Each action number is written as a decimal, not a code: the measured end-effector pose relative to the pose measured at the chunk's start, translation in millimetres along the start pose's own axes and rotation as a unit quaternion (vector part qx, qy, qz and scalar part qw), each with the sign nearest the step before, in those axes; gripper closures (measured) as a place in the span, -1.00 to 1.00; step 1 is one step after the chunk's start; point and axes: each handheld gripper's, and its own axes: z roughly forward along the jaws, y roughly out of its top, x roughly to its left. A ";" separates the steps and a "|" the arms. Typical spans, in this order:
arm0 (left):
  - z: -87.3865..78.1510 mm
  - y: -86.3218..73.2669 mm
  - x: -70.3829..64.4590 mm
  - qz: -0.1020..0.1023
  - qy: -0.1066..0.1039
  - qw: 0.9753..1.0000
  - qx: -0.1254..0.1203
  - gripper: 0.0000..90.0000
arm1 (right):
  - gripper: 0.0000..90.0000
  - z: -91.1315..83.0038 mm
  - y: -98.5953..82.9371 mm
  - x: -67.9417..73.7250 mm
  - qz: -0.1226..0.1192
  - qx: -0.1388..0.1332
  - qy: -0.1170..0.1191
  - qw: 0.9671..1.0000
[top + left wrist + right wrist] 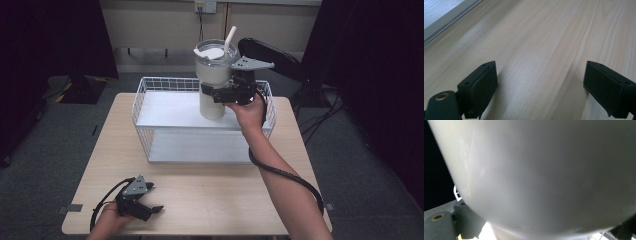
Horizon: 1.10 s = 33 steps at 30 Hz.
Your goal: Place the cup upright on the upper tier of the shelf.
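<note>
A smooth, matt cream tumbler is seen over a white wire basket; pale grained wooden table.

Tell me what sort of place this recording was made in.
Probably a lab or office room set up for recording, not a home. A plain wooden table stands on grey carpet, dark curtains hang at both sides, and a wall socket sits above a skirting board. On it, a white wire basket and a tumbler.

Tumbler: tall, cream-white, wider upper body tapering to a narrower base; clear lid with a white straw slanting up to the right. Upright, clamped at mid-body, over the white wire basket at the table's far side. Its pale wall looms close in the right gripper view.
</note>
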 end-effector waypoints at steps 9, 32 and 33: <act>0.0 0.0 0.0 0.000 0.000 1.000 0.000 -0.74 | -0.81 -0.5 -1.3 1.1 -0.005 0.000 -0.005 1.000; 0.0 0.0 0.0 0.000 0.000 1.000 0.000 -0.74 | -0.81 -1.0 -6.6 1.8 0.012 0.001 -0.008 1.000; 0.0 0.0 0.0 0.000 0.000 1.000 0.000 -0.74 | -0.81 -1.0 -6.7 1.9 0.012 0.001 -0.009 1.000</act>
